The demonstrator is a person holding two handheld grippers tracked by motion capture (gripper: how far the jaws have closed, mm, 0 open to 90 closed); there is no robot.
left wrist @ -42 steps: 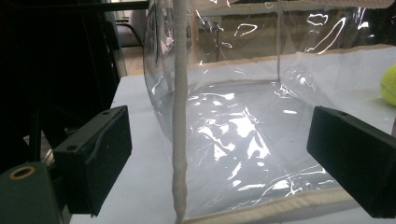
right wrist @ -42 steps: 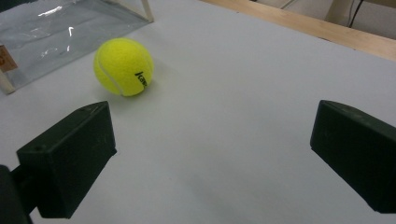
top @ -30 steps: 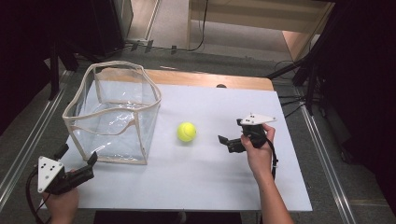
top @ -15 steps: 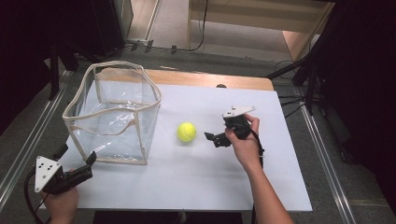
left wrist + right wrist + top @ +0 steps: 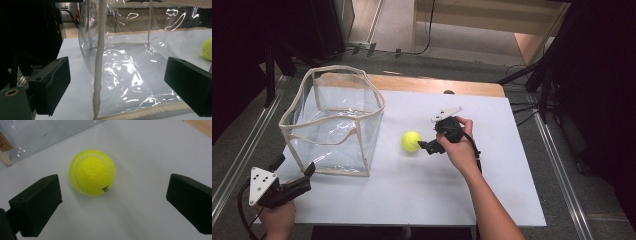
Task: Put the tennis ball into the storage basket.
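A yellow tennis ball (image 5: 411,141) lies on the white table (image 5: 422,195), right of a clear plastic bag (image 5: 362,145) with beige trim that stands open. My right gripper (image 5: 428,136) is just right of the ball, open. In the right gripper view the ball (image 5: 92,172) sits ahead of the right gripper (image 5: 113,205), nearer one jaw, untouched. My left gripper (image 5: 293,165) is open at the table's front left corner, facing the bag's near corner. The bag's seam (image 5: 100,62) rises in front of the left gripper (image 5: 117,85), and the ball (image 5: 207,48) shows through the plastic.
A wooden strip (image 5: 437,85) runs along the table's back edge. Metal rails flank the table at the left (image 5: 242,150) and at the right (image 5: 562,175). Dark stands and cables (image 5: 532,75) crowd the floor behind. White surface lies open in front of the ball.
My right gripper has moved left across the table, from well right of the ball to right beside it. The left gripper has barely shifted. Ball and bag stay put.
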